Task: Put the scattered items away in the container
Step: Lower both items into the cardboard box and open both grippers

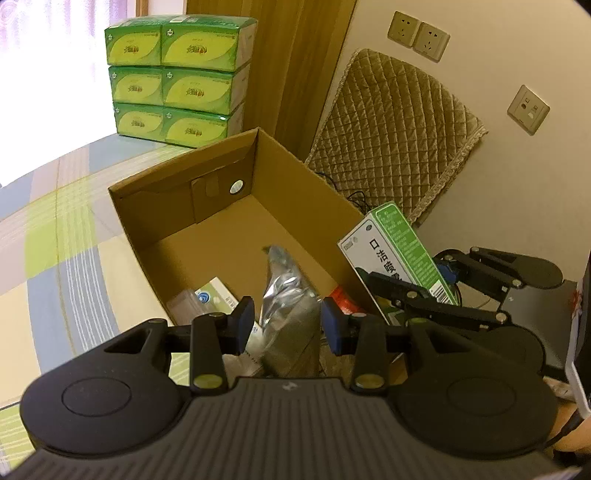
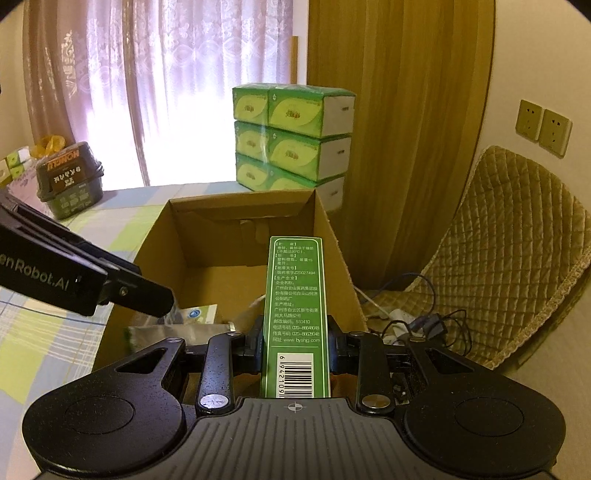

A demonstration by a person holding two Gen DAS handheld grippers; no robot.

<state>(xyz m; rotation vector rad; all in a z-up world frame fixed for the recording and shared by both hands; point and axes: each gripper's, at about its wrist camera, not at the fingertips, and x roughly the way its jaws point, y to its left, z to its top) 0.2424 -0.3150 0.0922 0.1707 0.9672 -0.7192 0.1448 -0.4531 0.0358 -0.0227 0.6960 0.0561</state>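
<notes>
An open cardboard box (image 1: 295,177) (image 2: 332,236) stands on the checked bedspread. Inside it lie a silver foil pouch (image 1: 288,291), a small white and green packet (image 1: 214,295) (image 2: 197,314) and a red item (image 1: 341,299). My left gripper (image 1: 288,325) hangs open over the box's near end, the pouch showing between its blue pads (image 1: 245,321). My right gripper (image 2: 295,347) is shut on a green and white medicine carton (image 2: 295,314) (image 1: 395,243), held above the box's right wall. The left gripper's body (image 2: 74,280) enters the right wrist view from the left.
Stacked green tissue packs (image 1: 177,74) (image 2: 291,140) stand behind the box. A quilted cushion (image 1: 391,129) (image 2: 495,258) leans on the wall to the right, with cables (image 2: 417,321) below it. A dark tub (image 2: 70,181) sits far left on the bed. Wall sockets (image 1: 417,35) are above.
</notes>
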